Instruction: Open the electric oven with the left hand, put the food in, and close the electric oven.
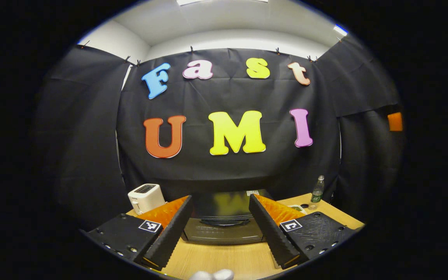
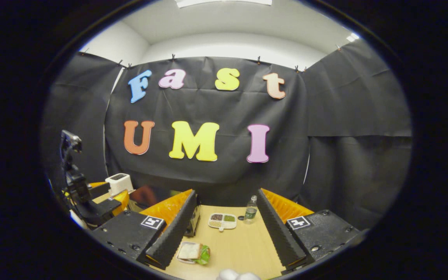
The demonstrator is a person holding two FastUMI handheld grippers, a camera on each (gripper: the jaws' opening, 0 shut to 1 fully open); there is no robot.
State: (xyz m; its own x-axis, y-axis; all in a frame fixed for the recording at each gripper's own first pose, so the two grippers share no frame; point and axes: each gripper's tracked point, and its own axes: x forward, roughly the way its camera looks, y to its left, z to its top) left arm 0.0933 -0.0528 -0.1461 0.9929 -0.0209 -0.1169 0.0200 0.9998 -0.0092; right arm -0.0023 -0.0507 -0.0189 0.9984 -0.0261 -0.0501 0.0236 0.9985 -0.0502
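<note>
1. Oven (image 1: 224, 219): at 12 o'clock before our left tongs (image 1: 220, 229), door closed; rigid, hinged. We'd grip its top handle.
2. Sandwich (image 2: 193, 252): worktop (image 2: 235, 249), 7 o'clock; soft, light.
3. Both tongs released; right tongs (image 2: 224, 233).

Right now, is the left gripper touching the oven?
Apart. In the left gripper view, the open left gripper frames the closed oven, with bare table between them.

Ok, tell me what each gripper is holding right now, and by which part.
Nothing is held. The left gripper is open in front of the oven, door shut. The right gripper is open above the table, with the sandwich lying untouched.
</note>
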